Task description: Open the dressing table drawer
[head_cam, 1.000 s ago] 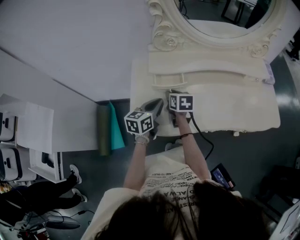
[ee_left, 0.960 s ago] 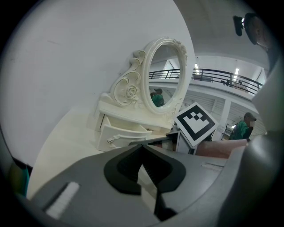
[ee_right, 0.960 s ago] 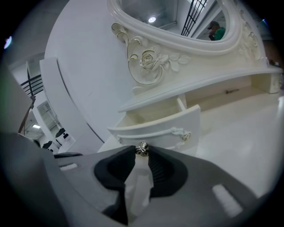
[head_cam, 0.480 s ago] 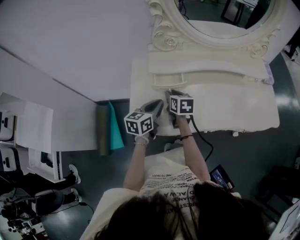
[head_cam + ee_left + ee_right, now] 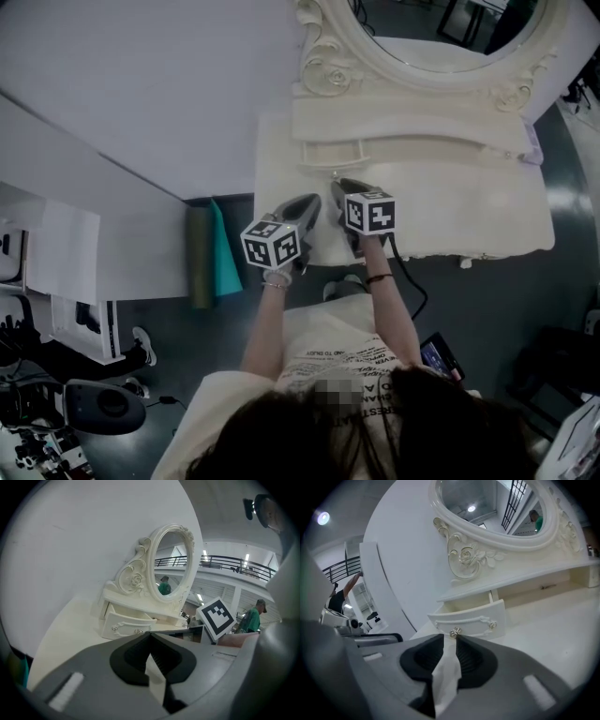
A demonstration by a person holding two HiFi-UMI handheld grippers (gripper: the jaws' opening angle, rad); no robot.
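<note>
Now the right gripper point(image 5: 450, 638), jaws just narrowed yet apart and empty, faces the round metal knob point(image 5: 454, 631) just ahead on the cream carved drawer point(image 5: 476, 619), part-open as before under the oval mirror point(image 5: 487, 501); left gripper point(image 5: 150, 633) alongside, pressed together.

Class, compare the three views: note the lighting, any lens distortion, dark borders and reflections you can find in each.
Head view: dim, bluish, flat light. Left gripper view: strong fisheye bending, black border all round, the mirror full of bright reflection. Right gripper view: same curved dark rim; a ceiling light glints in the mirror, and the open drawer looks sharp.
</note>
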